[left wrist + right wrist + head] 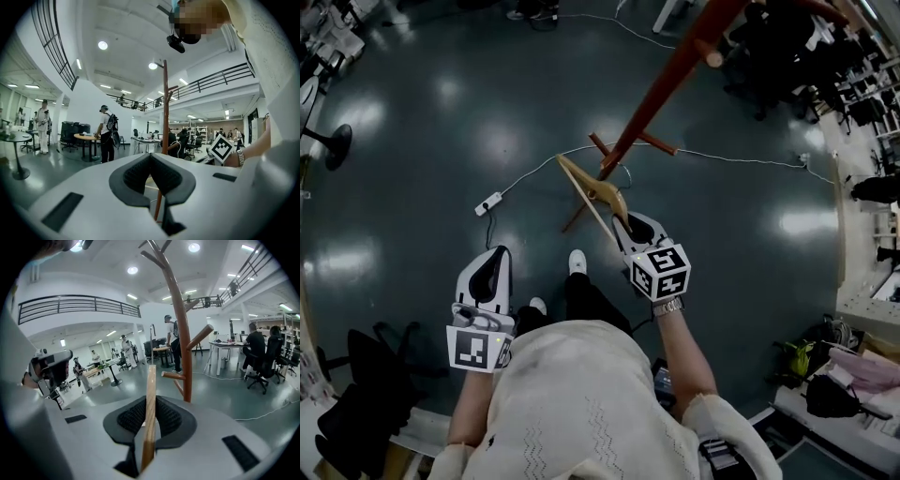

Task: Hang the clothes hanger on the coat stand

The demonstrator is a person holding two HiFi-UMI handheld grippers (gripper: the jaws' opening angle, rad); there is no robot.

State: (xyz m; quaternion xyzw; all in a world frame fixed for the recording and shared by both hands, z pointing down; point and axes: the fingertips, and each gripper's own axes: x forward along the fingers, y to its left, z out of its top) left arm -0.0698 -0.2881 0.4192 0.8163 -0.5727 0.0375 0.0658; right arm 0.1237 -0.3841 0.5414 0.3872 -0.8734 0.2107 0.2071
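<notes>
The pale wooden clothes hanger (592,190), a slim curved bar with what seems to be a thin metal hook, is clamped edge-on between the right gripper's (630,227) ribbed black pads. It sits just near of the reddish-brown, branching wooden coat stand (675,70). The left gripper (490,267), further left, has its jaws together and empty above the glossy dark floor (412,187).

Head view: the coat stand (675,70) ran off the top edge, so its upper pegs went unseen. The near end of the clothes hanger (598,192) was buried in the right gripper (630,225). Left gripper view: the left gripper (151,157) hid the stand's base. Whether the hanger's hook touched the stand could not be told.
</notes>
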